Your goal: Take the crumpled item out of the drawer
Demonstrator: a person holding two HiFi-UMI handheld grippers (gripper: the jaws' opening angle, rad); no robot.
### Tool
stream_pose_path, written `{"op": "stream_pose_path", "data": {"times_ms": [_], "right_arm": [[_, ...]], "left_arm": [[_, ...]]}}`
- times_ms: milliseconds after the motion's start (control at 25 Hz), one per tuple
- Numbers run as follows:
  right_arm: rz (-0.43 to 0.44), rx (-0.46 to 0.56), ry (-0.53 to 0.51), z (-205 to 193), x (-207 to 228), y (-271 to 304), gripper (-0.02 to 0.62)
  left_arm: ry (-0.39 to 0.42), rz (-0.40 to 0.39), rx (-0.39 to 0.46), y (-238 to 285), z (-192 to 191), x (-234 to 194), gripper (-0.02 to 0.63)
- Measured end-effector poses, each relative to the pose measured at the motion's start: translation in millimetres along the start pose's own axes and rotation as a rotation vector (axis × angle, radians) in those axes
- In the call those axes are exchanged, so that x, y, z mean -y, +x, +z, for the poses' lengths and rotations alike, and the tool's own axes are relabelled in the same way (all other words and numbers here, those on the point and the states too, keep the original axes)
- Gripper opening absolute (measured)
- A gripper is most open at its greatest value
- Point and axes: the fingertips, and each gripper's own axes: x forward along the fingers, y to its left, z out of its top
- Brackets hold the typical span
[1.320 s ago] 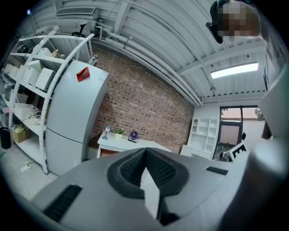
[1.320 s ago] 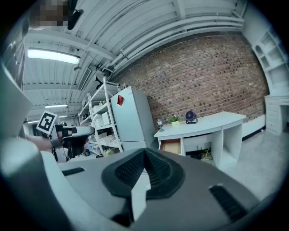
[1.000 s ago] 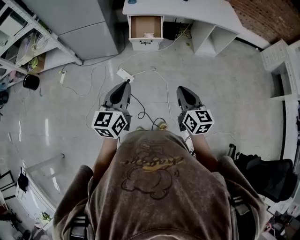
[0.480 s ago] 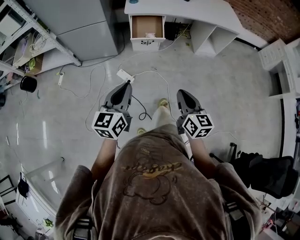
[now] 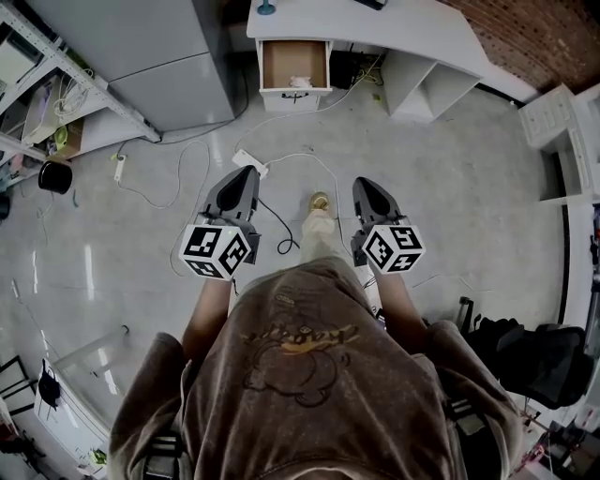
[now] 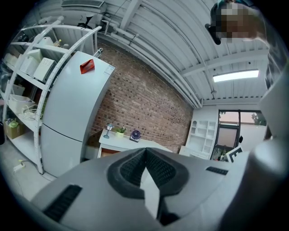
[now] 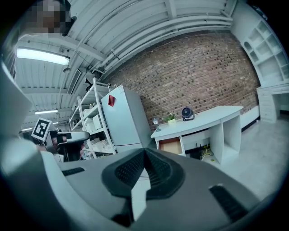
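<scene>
The open drawer (image 5: 294, 64) under the white desk (image 5: 375, 23) lies far ahead, its wooden bottom showing. A small pale crumpled item (image 5: 300, 82) sits at the drawer's front edge. My left gripper (image 5: 249, 172) and right gripper (image 5: 361, 182) are held side by side over the floor, well short of the drawer, both pointing toward it. In the left gripper view the left gripper (image 6: 145, 150) is shut with nothing in it. In the right gripper view the right gripper (image 7: 144, 151) is likewise shut and empty, with the drawer (image 7: 171, 145) in the distance.
A grey fridge (image 5: 141, 47) stands left of the desk, with metal shelving (image 5: 37, 84) further left. Cables and a power strip (image 5: 249, 161) lie on the floor between me and the drawer. A black chair (image 5: 525, 361) sits at the right. The person's foot (image 5: 321, 201) is forward.
The person has stepped forward, one leg now showing between the grippers. The desk and drawer have shifted slightly in the view. Both grippers stay shut and level.
</scene>
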Motion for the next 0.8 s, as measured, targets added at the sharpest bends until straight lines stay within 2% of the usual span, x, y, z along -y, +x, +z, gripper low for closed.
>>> {"op": "stream_pose_path", "data": {"times_ms": [400,800], "right_arm": [[0.026,-0.032,0.013,22.7,37.9,77.9,-0.003],[0.069,-0.063,0.012,72.3,90.3,154.9,-0.003]], "left_arm": [[-0.018,0.025,-0.027,76.7,9.6,-37.2,0.008],[-0.019,0.075,-0.015,173.4,46.6,-64.0,0.008]]}}
